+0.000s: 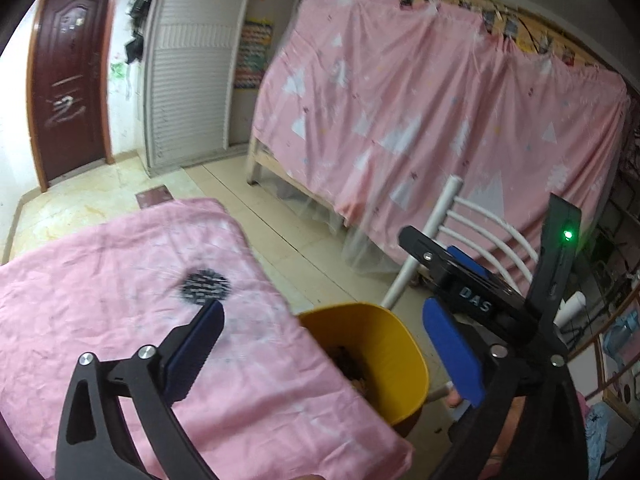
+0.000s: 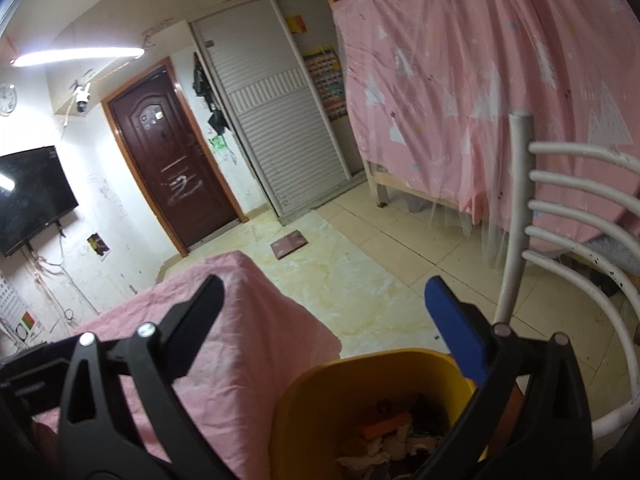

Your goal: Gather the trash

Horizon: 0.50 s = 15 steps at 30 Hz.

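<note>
A yellow bin [image 1: 384, 356] stands beside the table's right edge, with scraps of trash [image 2: 396, 436] inside. My left gripper [image 1: 324, 344] is open and empty, above the pink-covered table [image 1: 120, 280] and the bin's left rim. A round black-and-white patch [image 1: 205, 286] lies on the cloth just past the left fingertip. My right gripper [image 2: 324, 308] is open and empty, directly above the bin [image 2: 360, 392]. The right gripper's body [image 1: 476, 300] shows in the left wrist view, over the bin's far side.
A white metal chair [image 2: 560, 240] stands right of the bin. A bed draped in a pink sheet [image 1: 420, 100] fills the right side. A brown door [image 2: 172, 160], a white slatted wardrobe [image 2: 280, 128], a wall TV [image 2: 32, 196] and a small floor mat [image 2: 289, 245] lie beyond.
</note>
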### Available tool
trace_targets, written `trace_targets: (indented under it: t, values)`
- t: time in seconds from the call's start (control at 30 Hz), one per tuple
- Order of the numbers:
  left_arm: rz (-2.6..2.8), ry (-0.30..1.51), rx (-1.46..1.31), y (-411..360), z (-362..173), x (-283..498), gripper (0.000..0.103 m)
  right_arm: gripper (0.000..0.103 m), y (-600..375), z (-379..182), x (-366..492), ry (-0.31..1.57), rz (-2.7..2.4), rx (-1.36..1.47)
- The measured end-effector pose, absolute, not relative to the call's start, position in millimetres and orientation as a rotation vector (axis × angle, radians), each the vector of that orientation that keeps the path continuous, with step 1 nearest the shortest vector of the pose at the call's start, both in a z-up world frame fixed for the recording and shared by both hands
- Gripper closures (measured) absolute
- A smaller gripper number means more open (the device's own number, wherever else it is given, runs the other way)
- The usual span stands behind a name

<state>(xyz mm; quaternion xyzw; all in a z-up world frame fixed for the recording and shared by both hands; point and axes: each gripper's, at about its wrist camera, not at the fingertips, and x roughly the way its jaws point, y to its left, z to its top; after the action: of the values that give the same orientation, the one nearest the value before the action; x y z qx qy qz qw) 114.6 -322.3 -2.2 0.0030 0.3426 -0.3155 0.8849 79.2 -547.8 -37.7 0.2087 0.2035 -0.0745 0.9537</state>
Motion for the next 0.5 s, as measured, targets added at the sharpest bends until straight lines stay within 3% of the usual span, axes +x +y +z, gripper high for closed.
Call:
trace_targets:
  t: [0.5]
  values:
    - [-0.372, 0.592, -0.104, -188.7, 7.8, 98.4, 0.009, 0.006, -454.4, -0.8, 71.6, 0.343, -0.004, 0.270]
